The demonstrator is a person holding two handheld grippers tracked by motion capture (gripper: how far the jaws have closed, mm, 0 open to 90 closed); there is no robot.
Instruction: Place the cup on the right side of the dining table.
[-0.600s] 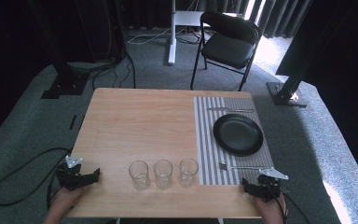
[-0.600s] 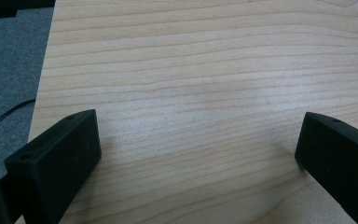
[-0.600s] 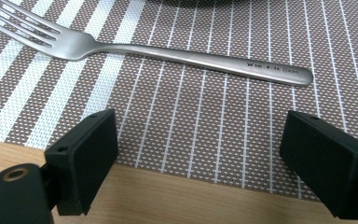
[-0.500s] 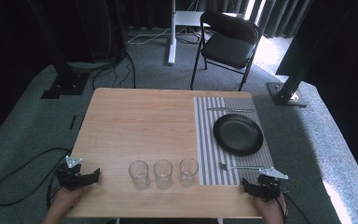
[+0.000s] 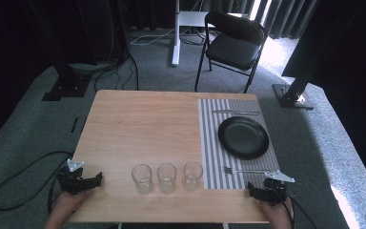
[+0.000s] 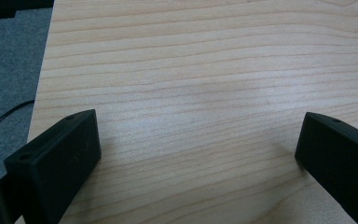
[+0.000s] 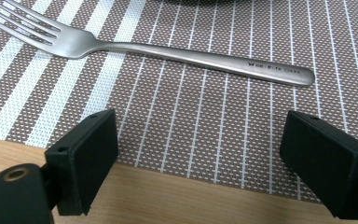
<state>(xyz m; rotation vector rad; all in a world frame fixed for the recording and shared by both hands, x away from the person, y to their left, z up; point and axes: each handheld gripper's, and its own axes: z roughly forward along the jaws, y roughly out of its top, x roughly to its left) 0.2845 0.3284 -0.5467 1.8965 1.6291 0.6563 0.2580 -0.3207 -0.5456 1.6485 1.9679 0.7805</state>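
I have a place setting laid out on the desk (image 5: 138, 119): a striped placemat (image 5: 210, 143) on its right part carries a black plate (image 5: 243, 137), with a knife (image 5: 235, 112) beyond the plate and a fork (image 5: 248, 170) on the near side, as if set for a meal. Three empty glasses (image 5: 167, 178) stand in a row just left of the mat, near the front edge, probably awaiting placement.

My right gripper (image 5: 265, 192) rests at the mat's near right corner, released, jaws spread wide with nothing between them. In the right gripper view the fork (image 7: 168, 49) lies crosswise just ahead of the jaws, untouched, so I judge it the likeliest thing to pick first.

My left gripper (image 5: 82, 181) sits at the desk's near left corner, also released; its jaws stand wide apart over bare wood (image 6: 191, 93), touching nothing.
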